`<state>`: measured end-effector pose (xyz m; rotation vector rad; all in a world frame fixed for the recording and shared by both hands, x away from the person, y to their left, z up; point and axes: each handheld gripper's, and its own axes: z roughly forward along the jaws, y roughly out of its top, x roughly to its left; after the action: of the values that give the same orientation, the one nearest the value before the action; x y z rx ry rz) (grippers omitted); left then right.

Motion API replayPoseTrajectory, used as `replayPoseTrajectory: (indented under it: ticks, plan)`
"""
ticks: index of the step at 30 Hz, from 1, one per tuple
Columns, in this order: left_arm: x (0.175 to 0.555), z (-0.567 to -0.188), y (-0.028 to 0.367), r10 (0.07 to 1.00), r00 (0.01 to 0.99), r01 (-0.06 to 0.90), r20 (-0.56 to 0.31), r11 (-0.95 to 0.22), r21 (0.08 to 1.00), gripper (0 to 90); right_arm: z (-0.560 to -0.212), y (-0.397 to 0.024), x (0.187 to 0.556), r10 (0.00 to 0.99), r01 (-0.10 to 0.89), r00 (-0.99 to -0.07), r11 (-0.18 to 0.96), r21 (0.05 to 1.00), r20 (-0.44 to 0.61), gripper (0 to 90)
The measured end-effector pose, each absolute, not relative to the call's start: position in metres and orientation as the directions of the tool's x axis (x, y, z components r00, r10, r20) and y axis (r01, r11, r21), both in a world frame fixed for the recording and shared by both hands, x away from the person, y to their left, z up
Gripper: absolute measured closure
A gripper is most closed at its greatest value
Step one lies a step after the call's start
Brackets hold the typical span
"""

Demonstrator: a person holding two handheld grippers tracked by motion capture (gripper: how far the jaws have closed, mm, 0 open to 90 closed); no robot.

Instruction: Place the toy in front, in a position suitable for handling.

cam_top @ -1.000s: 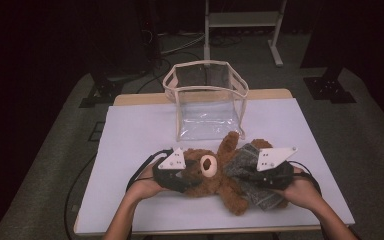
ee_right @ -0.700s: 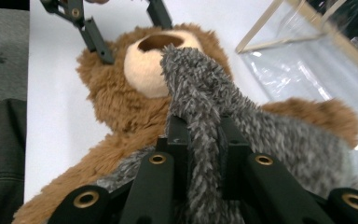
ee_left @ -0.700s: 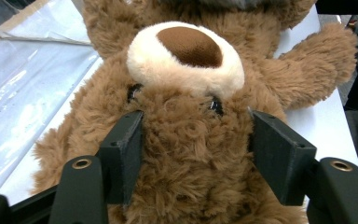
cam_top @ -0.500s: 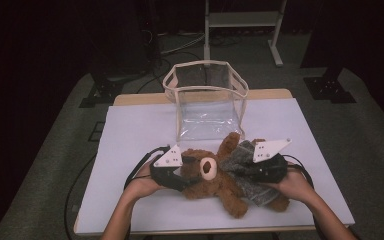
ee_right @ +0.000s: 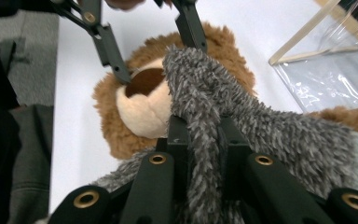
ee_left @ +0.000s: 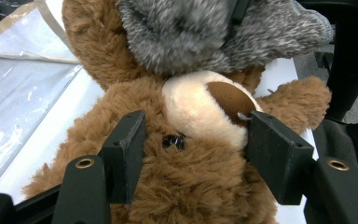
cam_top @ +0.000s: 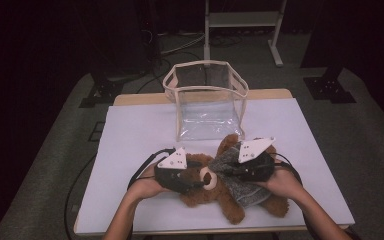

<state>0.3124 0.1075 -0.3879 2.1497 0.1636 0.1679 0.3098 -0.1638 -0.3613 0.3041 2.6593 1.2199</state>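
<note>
Brown plush teddy bear (cam_top: 215, 187) lies on its back on the white bench (cam_top: 130, 135), in the lower middle of the high view, wearing a fuzzy grey sweater (cam_top: 240, 182). Its cream muzzle with a dark brown nose points toward the left of the frame, and its legs reach toward the lower right.

A person's forearms enter from the bottom edge. The left tongs (cam_top: 187, 180), at lower centre left, sit around the bear's head. In the left gripper view the two black jaws stand partly open on either side of the face, one against the fur of the cheek and the other touching the muzzle by the nose; they have just been closing a little with the head between them, and a firm squeeze cannot be made out.

The right tongs (cam_top: 237, 170), at lower centre right, are clamped tight on a fold of the grey sweater. In the right gripper view the fuzzy fabric is pinched between the jaws and rises in a ridge toward the bear's chin.

Behind the bear, near the middle of the frame, stands a clear plastic bag (cam_top: 206, 102) with a beige rim, open at the top, just beside the bear's raised paw.
</note>
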Motion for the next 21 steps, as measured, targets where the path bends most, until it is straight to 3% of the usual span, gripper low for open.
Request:
replayPoseTrajectory:
  ticks: [11,21]
  plan:
    - [0.31,-0.388,0.106,0.166,0.984,0.04,0.066,-0.564,0.825,38.2,-0.353,-0.218,0.311,0.367,0.177,-0.927,0.61,0.773,-0.078,77.9]
    - [0.31,-0.371,0.112,0.16,0.984,0.018,0.079,-0.528,0.849,42.5,-0.369,-0.216,0.305,0.345,0.217,-0.939,0.557,0.802,0.014,78.4]
